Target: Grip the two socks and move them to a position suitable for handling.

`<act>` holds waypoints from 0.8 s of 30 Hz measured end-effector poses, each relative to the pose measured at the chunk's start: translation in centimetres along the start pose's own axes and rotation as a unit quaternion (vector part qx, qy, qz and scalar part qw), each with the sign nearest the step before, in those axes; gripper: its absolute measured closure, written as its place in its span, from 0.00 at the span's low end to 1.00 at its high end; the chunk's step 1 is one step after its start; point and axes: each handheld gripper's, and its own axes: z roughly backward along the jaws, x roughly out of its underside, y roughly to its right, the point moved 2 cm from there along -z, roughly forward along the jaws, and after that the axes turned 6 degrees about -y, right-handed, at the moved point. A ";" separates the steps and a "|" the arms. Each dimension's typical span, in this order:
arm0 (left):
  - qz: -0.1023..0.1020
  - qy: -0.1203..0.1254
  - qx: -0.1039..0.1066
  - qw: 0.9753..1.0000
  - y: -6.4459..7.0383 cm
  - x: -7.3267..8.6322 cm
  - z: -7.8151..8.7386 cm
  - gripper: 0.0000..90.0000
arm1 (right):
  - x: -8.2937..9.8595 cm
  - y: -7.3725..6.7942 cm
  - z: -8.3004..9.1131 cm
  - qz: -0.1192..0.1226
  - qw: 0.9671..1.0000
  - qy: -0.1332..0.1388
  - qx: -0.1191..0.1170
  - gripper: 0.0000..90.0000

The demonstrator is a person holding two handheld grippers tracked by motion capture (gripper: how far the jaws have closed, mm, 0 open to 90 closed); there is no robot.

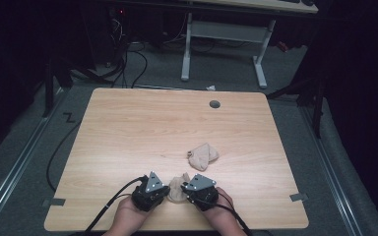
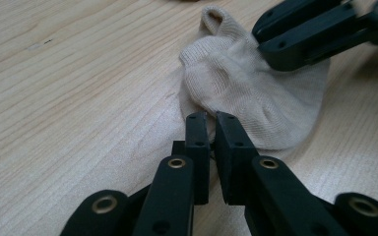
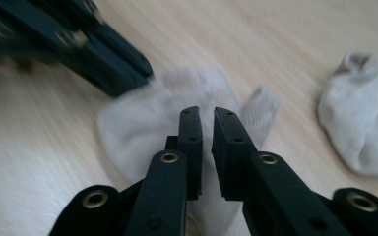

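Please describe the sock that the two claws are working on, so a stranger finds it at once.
On the wooden table, look at the near edge. The beige sock lies between the left claw and right claw; the other sock lies alone, farther away.

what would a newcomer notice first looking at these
Probably the two grippers meeting over a beige sock at the near edge of the wooden table: the left gripper and right gripper each have their jaws nearly closed at the fabric. A second sock lies crumpled just beyond, toward the table's middle.

Lab – desk (image 1: 226, 29), cables (image 1: 128, 59), dark curtains.
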 end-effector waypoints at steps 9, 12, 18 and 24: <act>-0.010 -0.001 0.000 1.000 0.0 0.1 0.0 0.93 | -0.3 -1.9 -0.8 0.023 0.999 -0.020 -0.021 0.78; -0.011 0.000 0.001 1.000 0.0 0.1 0.0 0.93 | -0.1 -1.7 -1.2 0.018 0.999 -0.029 -0.029 0.90; -0.013 0.000 0.000 1.000 0.0 0.1 0.0 0.93 | -0.2 -1.7 -0.6 0.025 0.999 -0.025 -0.019 0.96; -0.019 -0.001 -0.001 1.000 0.0 0.1 0.1 0.92 | 0.0 -1.3 0.0 0.018 1.000 -0.012 -0.015 0.96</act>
